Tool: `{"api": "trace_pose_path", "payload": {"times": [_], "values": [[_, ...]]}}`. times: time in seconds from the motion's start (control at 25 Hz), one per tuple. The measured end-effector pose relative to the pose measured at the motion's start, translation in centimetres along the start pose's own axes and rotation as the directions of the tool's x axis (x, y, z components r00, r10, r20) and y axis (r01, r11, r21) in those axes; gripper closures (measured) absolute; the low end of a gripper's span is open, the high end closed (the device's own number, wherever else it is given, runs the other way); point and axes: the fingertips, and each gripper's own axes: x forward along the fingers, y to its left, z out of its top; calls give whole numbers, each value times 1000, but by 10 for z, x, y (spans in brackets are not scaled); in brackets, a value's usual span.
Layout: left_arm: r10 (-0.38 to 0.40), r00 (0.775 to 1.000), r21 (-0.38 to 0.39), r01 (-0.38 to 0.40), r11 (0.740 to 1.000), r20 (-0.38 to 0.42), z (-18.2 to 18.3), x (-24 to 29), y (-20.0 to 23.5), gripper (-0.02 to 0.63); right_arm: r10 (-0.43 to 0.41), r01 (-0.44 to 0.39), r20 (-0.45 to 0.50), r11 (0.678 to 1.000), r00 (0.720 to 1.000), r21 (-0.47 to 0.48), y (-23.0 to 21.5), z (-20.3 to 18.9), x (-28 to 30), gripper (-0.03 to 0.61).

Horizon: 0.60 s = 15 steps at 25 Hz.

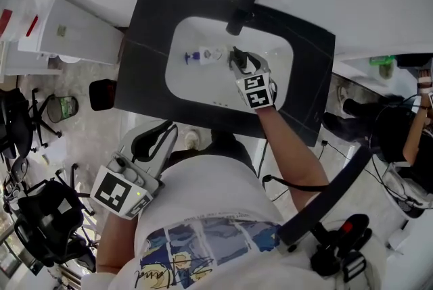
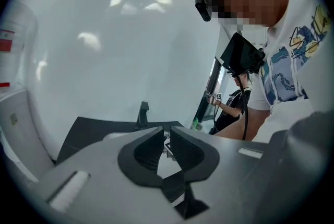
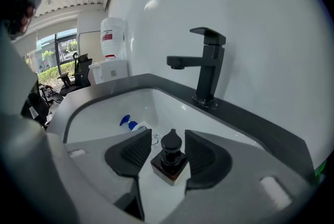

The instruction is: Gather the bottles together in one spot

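Sink (image 1: 196, 91) holds blue-capped bottle (image 1: 195, 56) and black-pump bottle (image 3: 169, 159).

This is looking like an office or lab workroom fitted with a washstand. A white sink (image 1: 203, 89) is sitting in a dark bench (image 1: 149, 32) under a black faucet (image 1: 241, 6) against a plain white wall. Black office chairs (image 1: 27, 116) and a water dispenser (image 3: 111, 56) are standing alongside, and another person (image 2: 229, 108) is standing nearby.

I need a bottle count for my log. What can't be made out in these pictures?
- Blue-capped bottle: right gripper view, body behind the right claw; label too small in head view.
- Black pump bottle: head view, mostly hidden by that claw.
- Sink basin: left gripper view, blocked by the left claw.
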Motion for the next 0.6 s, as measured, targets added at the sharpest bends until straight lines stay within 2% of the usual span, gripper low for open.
{"api": "trace_pose_path", "payload": {"times": [0.12,0.36,0.48,0.6], "values": [[32,999,-14,-32,999,-7,0,5,5,574,2,-2,-21,1000,1000,-10,-4,-8,21,367],[77,997,-33,-78,996,-29,-3,13,9,574,4,-6,-69,1000,998,-26,-5,-24,49,365],[92,995,-39,-93,995,-27,-1,16,10,575,-2,-1,-66,999,998,-46,-5,-26,51,399],[98,995,-46,-99,994,-28,0,20,12,575,0,-3,-56,999,998,-54,-5,-24,52,400]]}}
